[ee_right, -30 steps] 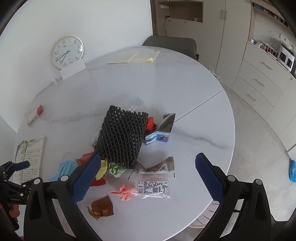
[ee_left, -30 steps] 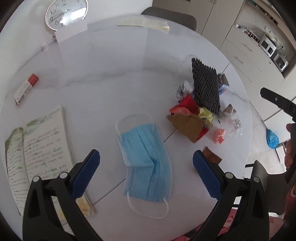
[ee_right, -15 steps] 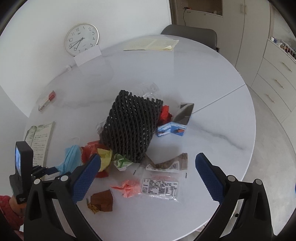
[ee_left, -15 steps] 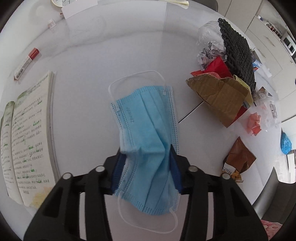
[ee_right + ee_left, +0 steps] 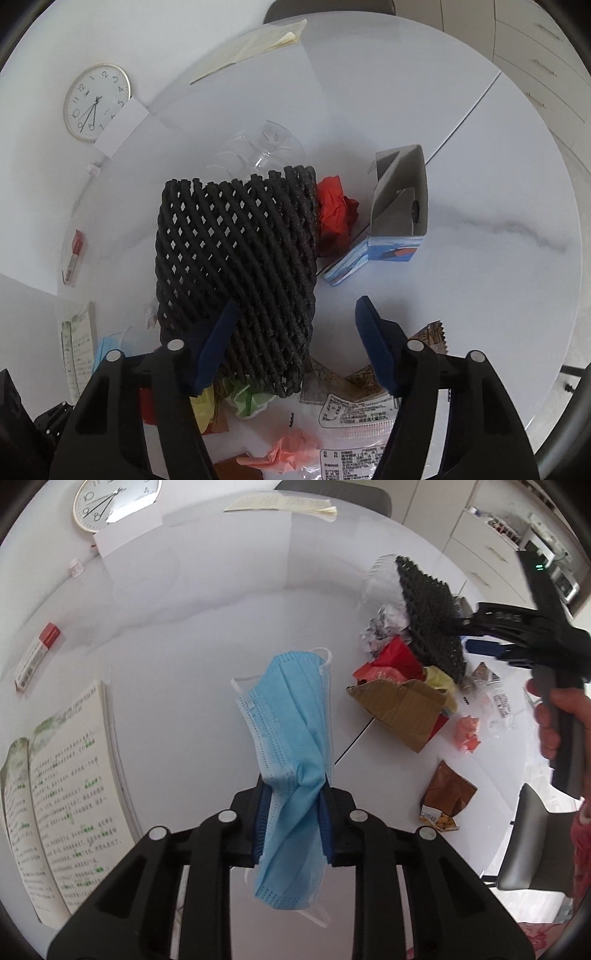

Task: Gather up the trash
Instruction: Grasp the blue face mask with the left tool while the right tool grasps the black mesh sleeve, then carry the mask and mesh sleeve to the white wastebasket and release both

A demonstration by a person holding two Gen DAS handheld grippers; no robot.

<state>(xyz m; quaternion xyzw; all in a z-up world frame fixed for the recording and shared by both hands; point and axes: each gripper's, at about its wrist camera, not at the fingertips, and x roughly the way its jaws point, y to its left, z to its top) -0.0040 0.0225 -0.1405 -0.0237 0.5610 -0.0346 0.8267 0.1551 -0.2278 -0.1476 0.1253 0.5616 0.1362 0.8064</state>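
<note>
My left gripper (image 5: 293,805) pinches the blue mask (image 5: 291,738), lifted clear for disposal; my right gripper (image 5: 295,347) gapes around the black foam net (image 5: 236,266), twelve o'clock.

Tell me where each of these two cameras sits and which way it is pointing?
Left wrist: on the left gripper, looking along its fingers down at the table; they clamp a blue face mask; the person's right hand shows.
Right wrist: on the right gripper, aimed at the trash pile; its open fingers straddle the black foam net.
Both show the net, mask, wall clock and open book.
</note>
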